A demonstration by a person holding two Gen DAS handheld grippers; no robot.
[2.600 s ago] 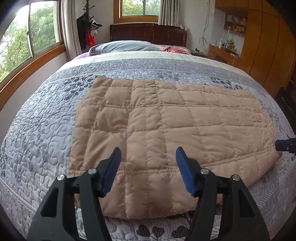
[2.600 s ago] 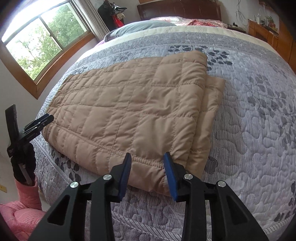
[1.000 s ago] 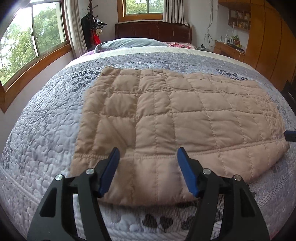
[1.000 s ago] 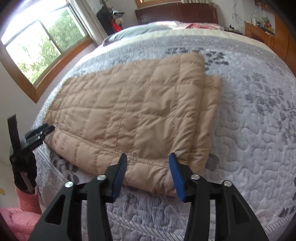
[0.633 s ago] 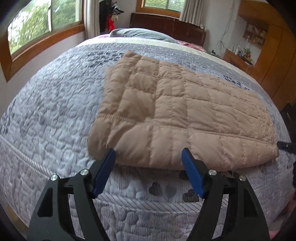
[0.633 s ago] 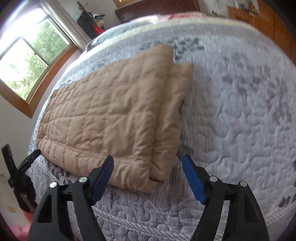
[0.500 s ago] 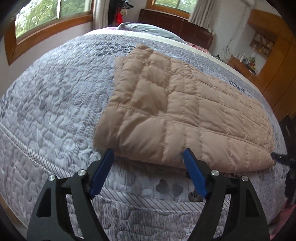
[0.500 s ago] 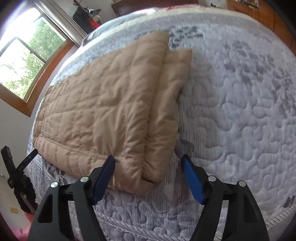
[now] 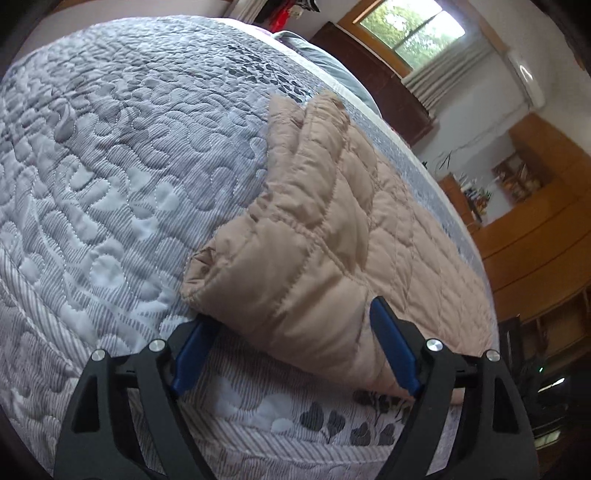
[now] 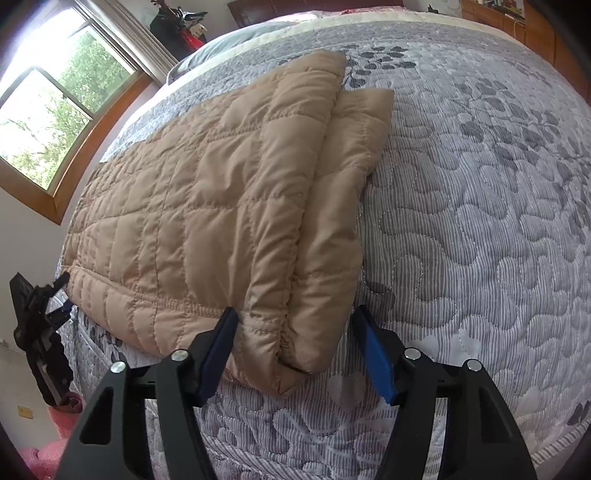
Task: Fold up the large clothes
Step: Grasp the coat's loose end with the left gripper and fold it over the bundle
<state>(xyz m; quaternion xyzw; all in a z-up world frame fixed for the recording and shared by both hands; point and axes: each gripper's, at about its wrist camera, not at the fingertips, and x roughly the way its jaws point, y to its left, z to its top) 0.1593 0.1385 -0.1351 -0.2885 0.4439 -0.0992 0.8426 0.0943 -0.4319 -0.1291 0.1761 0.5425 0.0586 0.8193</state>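
While both claws gape, each straddles the quilted jacket's (image 9: 332, 236) corner.

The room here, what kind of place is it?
Most likely a home bedroom: a tan quilted garment lies on a bed with a grey quilted bedspread, a dark wooden headboard behind, and a wooden wardrobe.

We see a bed under a grey quilted bedspread (image 10: 480, 192) ahead of the tool. Beyond it stands a dark wooden headboard (image 9: 373, 70), with a daylit window (image 9: 410, 27) and pale curtains (image 9: 447, 74) above. Orange wooden cabinets (image 9: 532, 240) fill the right, and another wood-framed window (image 10: 55, 110) lies far left.
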